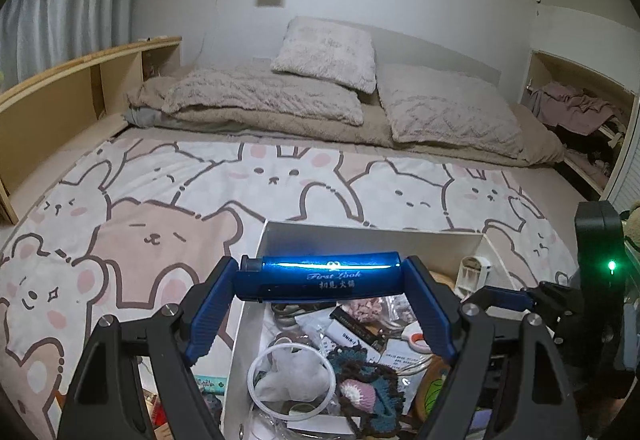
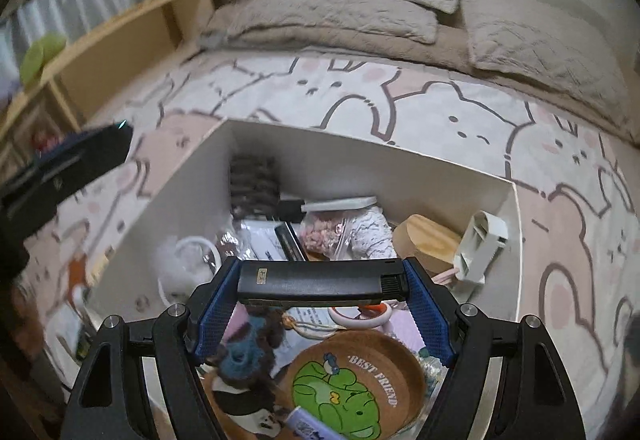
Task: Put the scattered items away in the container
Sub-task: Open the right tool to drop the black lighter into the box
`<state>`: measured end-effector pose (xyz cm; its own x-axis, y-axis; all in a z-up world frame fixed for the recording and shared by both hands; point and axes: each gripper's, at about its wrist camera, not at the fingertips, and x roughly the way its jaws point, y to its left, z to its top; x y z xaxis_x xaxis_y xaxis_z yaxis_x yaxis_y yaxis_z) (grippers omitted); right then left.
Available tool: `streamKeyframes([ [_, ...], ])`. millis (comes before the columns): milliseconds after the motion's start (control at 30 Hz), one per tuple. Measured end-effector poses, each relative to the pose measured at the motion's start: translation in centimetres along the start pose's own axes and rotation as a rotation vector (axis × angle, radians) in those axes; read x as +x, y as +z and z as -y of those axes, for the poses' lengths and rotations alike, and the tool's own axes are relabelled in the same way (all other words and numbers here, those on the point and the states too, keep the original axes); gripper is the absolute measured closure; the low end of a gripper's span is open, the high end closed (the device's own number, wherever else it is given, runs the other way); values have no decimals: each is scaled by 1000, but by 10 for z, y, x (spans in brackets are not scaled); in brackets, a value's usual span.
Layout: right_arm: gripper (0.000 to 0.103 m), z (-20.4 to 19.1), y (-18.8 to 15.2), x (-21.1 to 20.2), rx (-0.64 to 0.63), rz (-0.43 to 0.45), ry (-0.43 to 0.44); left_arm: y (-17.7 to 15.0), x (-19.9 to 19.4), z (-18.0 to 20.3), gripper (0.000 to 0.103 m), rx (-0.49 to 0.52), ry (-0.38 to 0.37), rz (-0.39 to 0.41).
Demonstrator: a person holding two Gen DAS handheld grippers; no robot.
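My left gripper (image 1: 320, 276) is shut on a shiny blue lighter (image 1: 316, 278), held crosswise by its two ends above the near left part of the white box (image 1: 372, 236). My right gripper (image 2: 322, 282) is shut on a black lighter (image 2: 320, 284), also held crosswise, tilted down over the middle of the same white box (image 2: 360, 160). The box stands on the bed and holds several small items: a brown frog dish (image 2: 360, 380), a white ring (image 1: 290, 380), a crocheted piece (image 1: 368, 388), a wooden case (image 2: 424, 240) and a white plastic clip (image 2: 480, 244).
The box rests on an animal-print blanket (image 1: 160, 200). Beige pillows (image 1: 328, 52) and a folded quilt lie at the head of the bed. A wooden shelf (image 1: 60, 96) runs along the left, and a cupboard with clothes (image 1: 576, 108) stands at the right. Loose items lie left of the box.
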<state>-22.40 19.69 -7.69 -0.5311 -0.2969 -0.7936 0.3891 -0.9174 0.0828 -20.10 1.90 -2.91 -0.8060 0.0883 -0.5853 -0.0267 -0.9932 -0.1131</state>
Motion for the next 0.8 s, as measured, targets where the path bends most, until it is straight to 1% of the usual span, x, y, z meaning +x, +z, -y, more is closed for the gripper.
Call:
streamKeyframes([
  [100,23,-3,0,7,-25,-13,10,-4,8,-7,20,-16,-3,-27],
  [233,22,-5,-1,9,-38,14,2,-8,17,-13,20,-18,4,-51],
  [267,20,-4,-1,8,-31,21,9,-8,18,-14,20,-19,3,-56],
  [333,5,-4,0,5,-21,38,20,-9,20,-15,20,-21,-1,-66],
  [367,3,-4,0,4,-21,44,23,-9,21,-15,20,-19,-1,-69],
  [500,3,-3,0,-4,-19,61,33,-10,25,-12,20,-2,5,-79],
  [633,3,2,-5,-9,-14,59,47,-11,32,-6,20,8,-7,-111],
  [800,3,11,-18,-18,2,60,62,-15,41,7,20,45,-10,-158],
])
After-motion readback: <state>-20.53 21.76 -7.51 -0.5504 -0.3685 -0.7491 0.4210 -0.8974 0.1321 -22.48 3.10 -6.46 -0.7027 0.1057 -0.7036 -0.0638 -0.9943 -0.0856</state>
